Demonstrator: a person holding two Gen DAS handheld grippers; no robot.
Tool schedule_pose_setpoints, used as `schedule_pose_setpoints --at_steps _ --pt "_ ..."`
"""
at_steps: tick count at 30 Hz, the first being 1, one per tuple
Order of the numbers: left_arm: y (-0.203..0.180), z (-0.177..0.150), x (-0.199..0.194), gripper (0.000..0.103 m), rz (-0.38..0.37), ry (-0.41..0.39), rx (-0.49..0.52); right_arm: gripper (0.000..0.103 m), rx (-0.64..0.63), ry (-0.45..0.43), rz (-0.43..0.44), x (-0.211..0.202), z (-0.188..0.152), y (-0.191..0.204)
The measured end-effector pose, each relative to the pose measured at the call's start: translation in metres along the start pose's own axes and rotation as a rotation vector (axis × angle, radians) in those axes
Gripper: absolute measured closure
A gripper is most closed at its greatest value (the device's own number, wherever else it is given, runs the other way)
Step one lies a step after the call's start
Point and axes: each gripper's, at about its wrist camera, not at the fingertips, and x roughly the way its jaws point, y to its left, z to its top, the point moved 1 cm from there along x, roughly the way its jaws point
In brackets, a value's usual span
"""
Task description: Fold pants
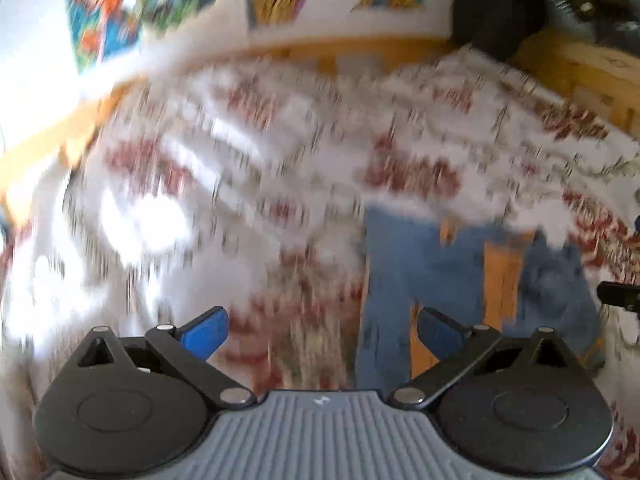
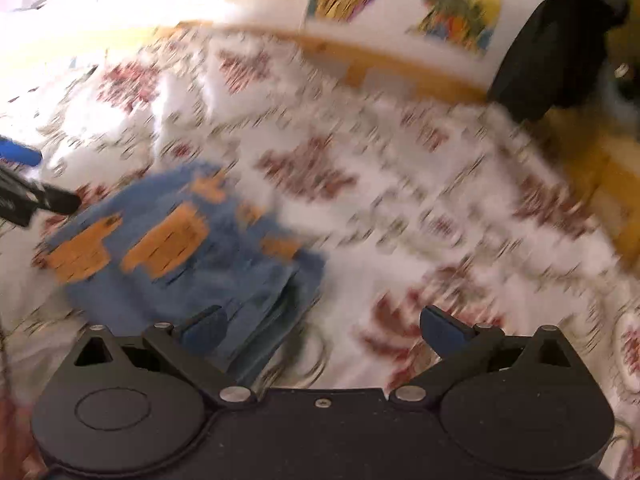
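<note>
Both views are heavily motion-blurred, so fine detail cannot be confirmed. The largest item is a white floral bedspread (image 2: 400,208) with red flower clusters, covering a bed and filling most of each view. Beyond it, toward 12 o'clock, runs a wooden bed frame (image 2: 400,64), and behind that a white wall carrying colourful posters (image 1: 132,8). A dark garment or bag (image 2: 556,52) hangs at about 1 o'clock in the right wrist view, its nature unclear. The pants (image 2: 188,248), blue denim with orange patches, lie on the bedspread in a folded stack, layered edges showing at the side nearest the right camera; they sit at roughly 10 o'clock from the right hand-held gripper (image 2: 322,326) and at about 2 o'clock from the left hand-held gripper (image 1: 322,326). In the left wrist view the pants (image 1: 460,280) appear as blue panels with orange between them. The left hand-held gripper is released, its blue pads spread wide and nothing between them. The right hand-held gripper is likewise released, pads wide apart and empty, its left pad overlapping the near edge of the pants in the view; contact cannot be told. In the right wrist view the left hand-held gripper's blue fingers (image 2: 20,154) enter at 9 o'clock, just beside the pants.
</note>
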Motion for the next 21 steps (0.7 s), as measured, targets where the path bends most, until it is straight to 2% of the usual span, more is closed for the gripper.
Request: schedule_pose_setpoints --at_steps 3,5,8,11,13,15,18,19,21 --pt "-0.009 0.031 0.021 0.0 0.001 -0.037 0.03 0.001 0.08 -0.069 -0.045 0.016 0.0 -0.002" --pt "-0.016 0.045 0.042 0.0 -0.012 -0.045 0.029 0.001 0.097 -0.092 -0.109 0.034 0.002 0.0" --pt "-0.026 0.049 0.082 0.0 -0.01 -0.009 0.03 0.001 0.045 -0.122 -0.217 0.056 0.002 0.008" --pt "-0.024 0.037 0.114 0.0 0.053 0.032 0.013 0.001 -0.04 -0.095 -0.24 0.073 -0.007 0.015" --pt "-0.013 0.026 0.118 0.0 0.044 0.007 -0.022 0.001 -0.057 -0.09 -0.269 0.079 -0.011 0.012" --pt "-0.001 0.019 0.118 0.0 0.033 0.017 -0.072 0.001 -0.026 -0.078 -0.279 0.083 -0.011 0.003" --pt "0.018 0.019 0.1 0.0 0.02 0.018 -0.152 0.001 0.009 -0.104 -0.312 0.076 -0.008 -0.003" --pt "0.021 0.018 0.089 0.0 0.02 -0.002 -0.163 0.001 0.014 -0.128 -0.3 0.07 -0.005 -0.003" --pt "0.026 0.014 0.068 0.0 -0.011 -0.047 -0.17 0.001 0.03 -0.204 -0.221 0.052 0.002 0.0"
